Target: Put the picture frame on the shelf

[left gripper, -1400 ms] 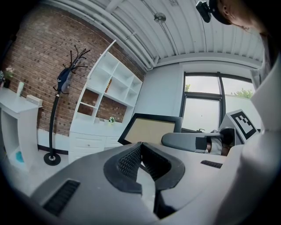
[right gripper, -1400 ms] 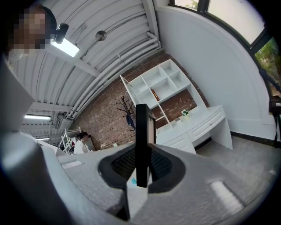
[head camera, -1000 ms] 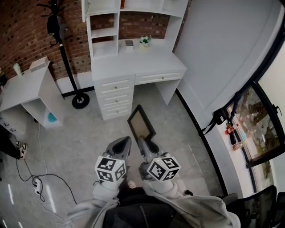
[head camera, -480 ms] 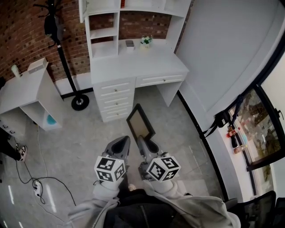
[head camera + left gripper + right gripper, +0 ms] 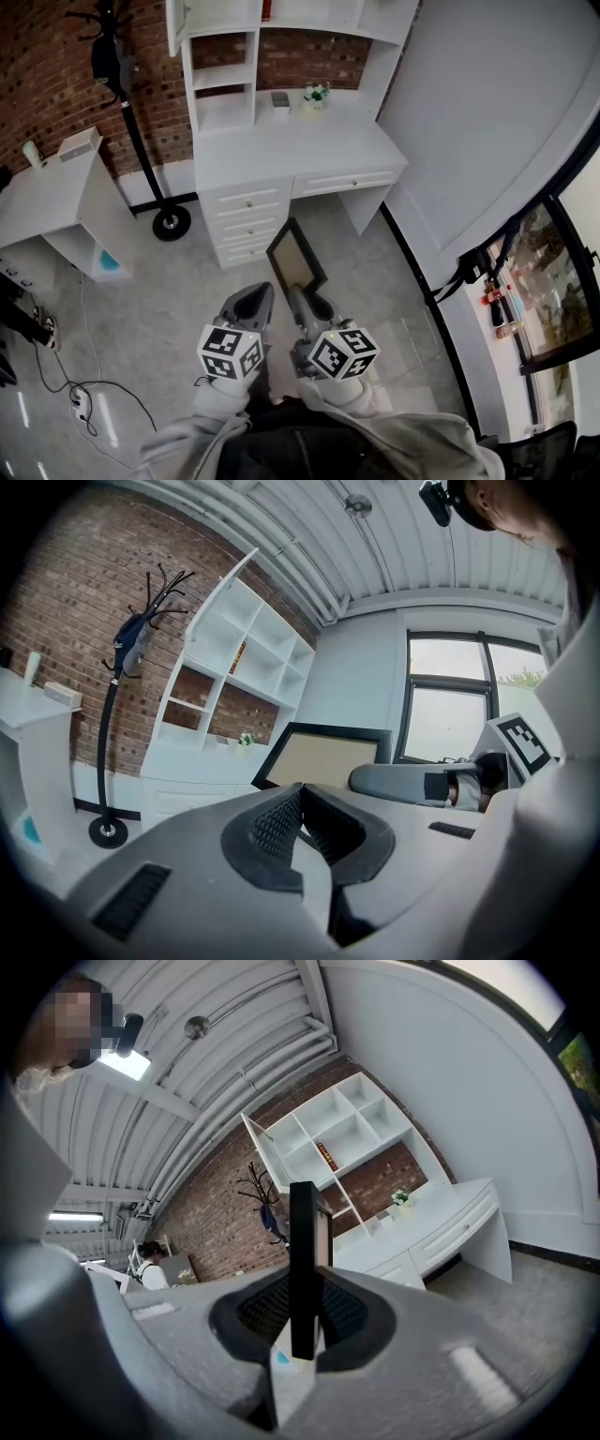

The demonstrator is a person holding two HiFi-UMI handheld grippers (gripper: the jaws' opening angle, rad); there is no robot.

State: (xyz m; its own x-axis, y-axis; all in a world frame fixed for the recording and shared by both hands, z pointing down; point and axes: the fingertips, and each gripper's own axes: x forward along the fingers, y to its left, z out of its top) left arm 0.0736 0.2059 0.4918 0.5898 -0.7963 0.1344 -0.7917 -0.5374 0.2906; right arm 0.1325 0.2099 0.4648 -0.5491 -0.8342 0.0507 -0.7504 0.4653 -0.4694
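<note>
Brick-walled room, grey floor, white shelf [image 5: 220, 56] well ahead of both grippers. Left gripper [image 5: 300, 791] clenched on nothing, idle alongside. Just right of it, right gripper [image 5: 302, 1309] clamped on the near edge of the picture frame [image 5: 302, 1241], projecting ahead, likely for a steady carry. Shelf compartments mostly bare: seemingly a red book [image 5: 266, 9] up top, small box [image 5: 280, 98] and plant [image 5: 317, 94] below.
</note>
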